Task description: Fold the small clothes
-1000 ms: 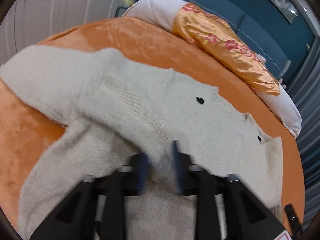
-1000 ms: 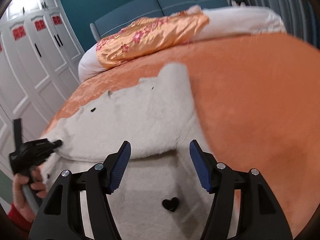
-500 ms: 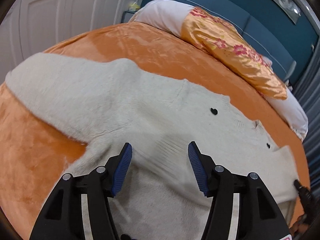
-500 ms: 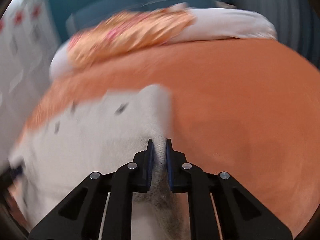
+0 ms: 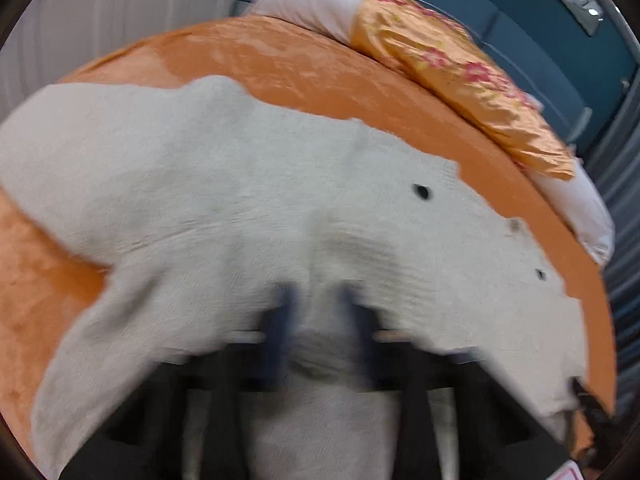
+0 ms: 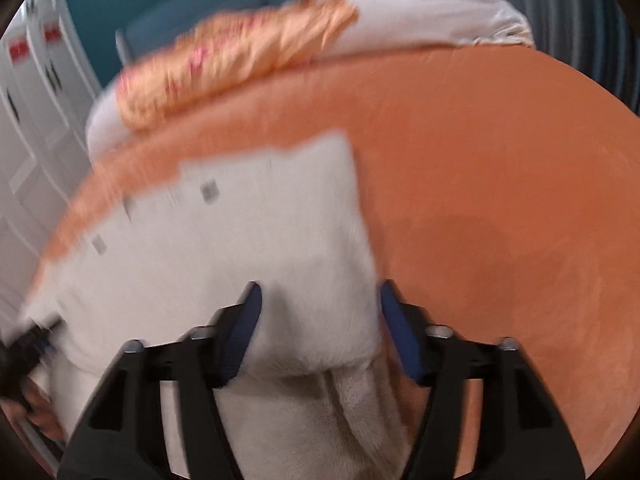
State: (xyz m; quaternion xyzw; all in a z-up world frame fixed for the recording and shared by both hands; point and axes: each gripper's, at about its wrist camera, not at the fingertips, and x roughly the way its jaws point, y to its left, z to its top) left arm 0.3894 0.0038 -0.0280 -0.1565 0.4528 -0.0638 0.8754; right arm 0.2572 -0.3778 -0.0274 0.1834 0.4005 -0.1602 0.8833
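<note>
Two grippers work on one garment. In the left wrist view the left gripper [image 5: 320,308] is smeared by motion blur, its dark fingers [image 5: 280,320] drawn close together with a raised ridge of the cream sweater [image 5: 240,200] pinched between them; the jaws have come shut on that fold of knit. In the right wrist view the right gripper [image 6: 320,320] has its jaws opening: the blue pads [image 6: 244,324] stand apart on either side of a folded-over edge of the sweater [image 6: 240,260], which lies between them; the left pad sits against the fabric, while the right pad is just beside the cloth's right edge, and whether it touches cannot be told through the blur.

The sweater lies spread on the orange bedspread [image 6: 500,220], covering the near and left part of the bed. Seen from the left gripper, one sleeve runs off to the far left, and small dark buttons [image 5: 422,191] dot the body toward the right. Seen from the right gripper, the garment's right portion is doubled over, with a straight right edge, and bare orange spread fills everything to its right.

At the far end of the bed lies a white pillow [image 5: 316,4] with an orange floral cover [image 5: 460,80] draped over it, against a teal headboard [image 5: 560,40]. White wardrobe doors [image 6: 36,120] stand at the left. A hand [image 6: 36,412] shows at the near left edge of the right wrist view.
</note>
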